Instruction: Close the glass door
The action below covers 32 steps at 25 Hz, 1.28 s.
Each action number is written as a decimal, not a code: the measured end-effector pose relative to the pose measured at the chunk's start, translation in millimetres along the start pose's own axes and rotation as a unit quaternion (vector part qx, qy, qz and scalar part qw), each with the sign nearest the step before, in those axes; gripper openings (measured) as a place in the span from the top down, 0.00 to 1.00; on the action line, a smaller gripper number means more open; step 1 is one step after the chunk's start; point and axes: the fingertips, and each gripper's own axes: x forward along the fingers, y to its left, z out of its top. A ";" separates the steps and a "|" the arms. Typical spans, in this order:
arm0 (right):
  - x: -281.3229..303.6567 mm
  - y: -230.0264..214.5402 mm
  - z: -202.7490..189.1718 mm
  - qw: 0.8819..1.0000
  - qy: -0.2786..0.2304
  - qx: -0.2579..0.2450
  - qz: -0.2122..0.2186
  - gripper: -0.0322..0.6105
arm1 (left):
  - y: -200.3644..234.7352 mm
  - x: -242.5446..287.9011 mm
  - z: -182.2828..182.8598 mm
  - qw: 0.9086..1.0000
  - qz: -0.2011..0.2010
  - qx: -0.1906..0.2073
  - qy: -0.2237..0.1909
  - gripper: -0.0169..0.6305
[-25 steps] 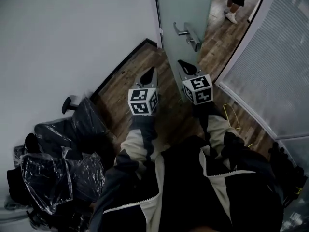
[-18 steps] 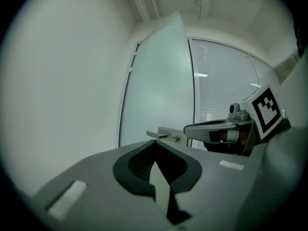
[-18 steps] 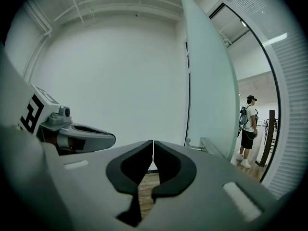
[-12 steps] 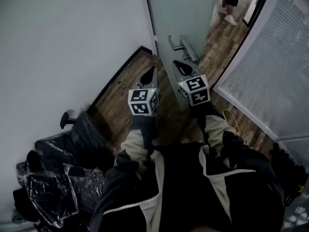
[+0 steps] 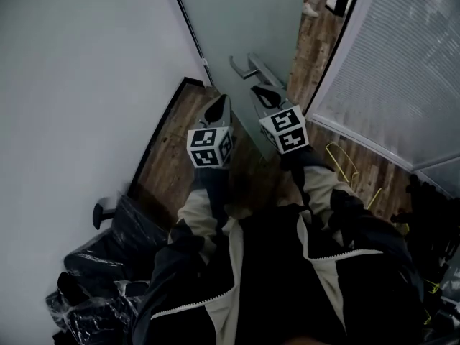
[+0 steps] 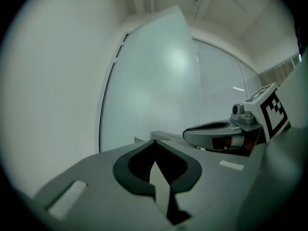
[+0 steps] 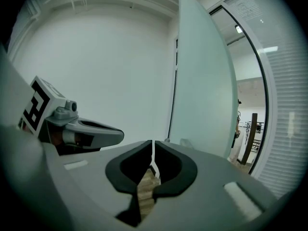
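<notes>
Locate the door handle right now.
Head view, upper centre: the door handle sits on the glass door, just beyond the right gripper tip, with the left gripper slightly further back to its left.

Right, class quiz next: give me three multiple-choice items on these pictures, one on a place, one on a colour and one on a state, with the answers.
1. Where is the door handle?
A. on the glass door, just ahead of the right gripper
B. lying on the floor
C. on the blind

2. What colour is the floor?
A. white
B. brown wood
C. blue

3. How do the right gripper's jaws stand?
A. wide apart
B. shut on the handle
C. shut, empty

Answers: 1 A, the head view shows it sticking out of the door; 2 B, brown planks show; 3 C, the right gripper view shows them together with nothing between.
</notes>
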 end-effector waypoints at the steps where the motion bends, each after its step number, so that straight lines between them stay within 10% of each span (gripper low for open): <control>1: 0.2 -1.1 0.1 1.000 0.003 -0.008 -0.008 0.91 | -0.4 1.5 -0.1 1.000 -0.007 0.002 0.001 0.97; 6: 8.8 -3.2 -3.8 0.975 0.075 -0.198 -0.060 0.83 | -1.1 8.0 0.2 0.999 -0.042 0.006 0.001 0.97; 12: 45.3 -2.8 -28.6 0.881 0.193 -0.426 -0.074 0.55 | -2.9 8.4 1.0 0.997 -0.075 0.008 0.004 0.97; 19: 84.8 -32.9 -60.2 0.800 0.287 -0.519 -0.090 0.47 | -2.0 4.5 -1.9 0.995 -0.096 0.016 0.010 0.97; 24: 97.7 -33.6 -64.8 0.771 0.302 -0.554 -0.090 0.50 | 7.7 3.8 -5.1 0.995 -0.096 0.018 0.013 0.97; 28: 103.9 -33.6 -63.9 0.741 0.305 -0.591 -0.092 0.78 | 9.6 5.0 -3.4 0.995 -0.098 0.020 0.012 0.97; 32: 103.2 -37.1 -65.0 0.738 0.303 -0.595 -0.092 0.78 | 14.0 6.7 -5.6 0.995 -0.096 0.017 0.012 0.97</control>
